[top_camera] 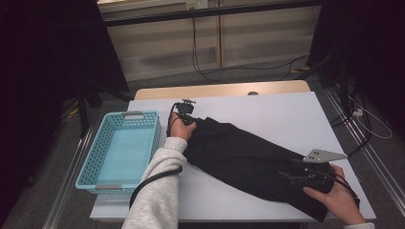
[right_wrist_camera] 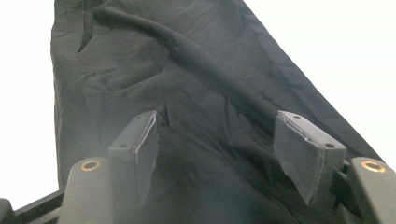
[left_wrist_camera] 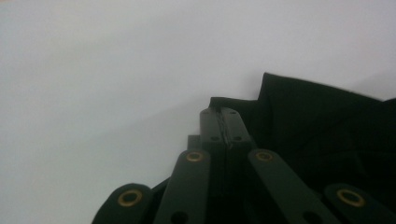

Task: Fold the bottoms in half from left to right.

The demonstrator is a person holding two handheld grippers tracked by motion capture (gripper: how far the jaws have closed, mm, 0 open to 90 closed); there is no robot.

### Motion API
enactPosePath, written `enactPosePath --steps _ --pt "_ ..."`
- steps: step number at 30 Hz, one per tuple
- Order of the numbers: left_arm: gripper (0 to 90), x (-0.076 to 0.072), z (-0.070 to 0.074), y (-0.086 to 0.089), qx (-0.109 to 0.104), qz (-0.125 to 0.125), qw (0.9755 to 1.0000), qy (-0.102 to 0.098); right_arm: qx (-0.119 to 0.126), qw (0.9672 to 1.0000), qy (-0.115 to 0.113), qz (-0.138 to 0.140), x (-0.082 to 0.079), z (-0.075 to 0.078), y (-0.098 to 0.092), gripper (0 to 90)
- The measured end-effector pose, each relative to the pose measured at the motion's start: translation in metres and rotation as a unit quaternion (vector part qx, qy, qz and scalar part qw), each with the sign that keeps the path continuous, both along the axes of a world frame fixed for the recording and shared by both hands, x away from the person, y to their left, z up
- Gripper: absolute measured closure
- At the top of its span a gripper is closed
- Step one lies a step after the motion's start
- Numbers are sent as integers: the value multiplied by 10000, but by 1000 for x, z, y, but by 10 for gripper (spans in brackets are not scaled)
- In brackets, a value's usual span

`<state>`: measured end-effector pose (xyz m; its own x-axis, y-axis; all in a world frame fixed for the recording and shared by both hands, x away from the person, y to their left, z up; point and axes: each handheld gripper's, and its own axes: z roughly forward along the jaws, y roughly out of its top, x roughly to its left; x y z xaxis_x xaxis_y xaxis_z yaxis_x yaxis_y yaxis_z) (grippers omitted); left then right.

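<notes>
The black garment [top_camera: 248,160] is soft and limp, so it is best taken at an edge. Its far corner is clamped in the left tool [left_wrist_camera: 223,122]. The right tool [right_wrist_camera: 219,144] is held apart over the near end.

High view looks down from above the near table edge; both gripper views sit close behind their jaws, sharing the black cloth [top_camera: 248,157] lying ahead.

A white tabletop [top_camera: 286,114] carries two things. A light blue perforated basket [top_camera: 90,164] sits at its left edge, overhanging that side slightly. A black cloth [top_camera: 248,162] lies flat and creased, stretched diagonally from near the middle of the tabletop towards the near right corner. The far right part of the tabletop is bare.
</notes>
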<state>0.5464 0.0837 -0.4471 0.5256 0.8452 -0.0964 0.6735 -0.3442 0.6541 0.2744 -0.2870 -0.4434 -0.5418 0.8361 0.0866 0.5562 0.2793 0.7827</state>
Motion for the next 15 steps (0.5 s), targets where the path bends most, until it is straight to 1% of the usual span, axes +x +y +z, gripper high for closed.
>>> enactPosePath --steps 1,2,4,5,6,7,9,11,14,15 --pt "895 1 1 0 -35 15 10000 -59 -16 10000 -8 4 0 0 0 318" --pt "895 1 3 0 -52 -32 9999 -146 -14 10000 -8 5 0 0 -1 317" --pt "882 1 3 -2 -41 -211 9994 -264 -15 10000 -9 3 0 0 -1 314" --pt "821 0 3 -3 -38 -218 9991 -350 -9 10000 0 4 0 0 -1 313" --pt "775 -1 3 -2 3 -275 9991 -330 -12 10000 9 6 0 -1 -1 313" --pt "740 -2 3 -2 -45 -268 9992 -285 -12 10000 19 12 0 -1 0 312" --pt "695 -4 3 0 -42 -261 9992 -307 -24 10000 14 45 0 -1 1 311" --pt "665 -7 3 1 -55 -257 9992 -317 -28 10000 14 62 -1 -1 2 310" --pt "657 -10 5 2 -84 -318 9989 -335 -10 10000 -1 76 -1 0 2 307" --pt "661 -11 6 2 -132 -331 9988 -321 -10 10000 -2 74 -1 1 2 307"
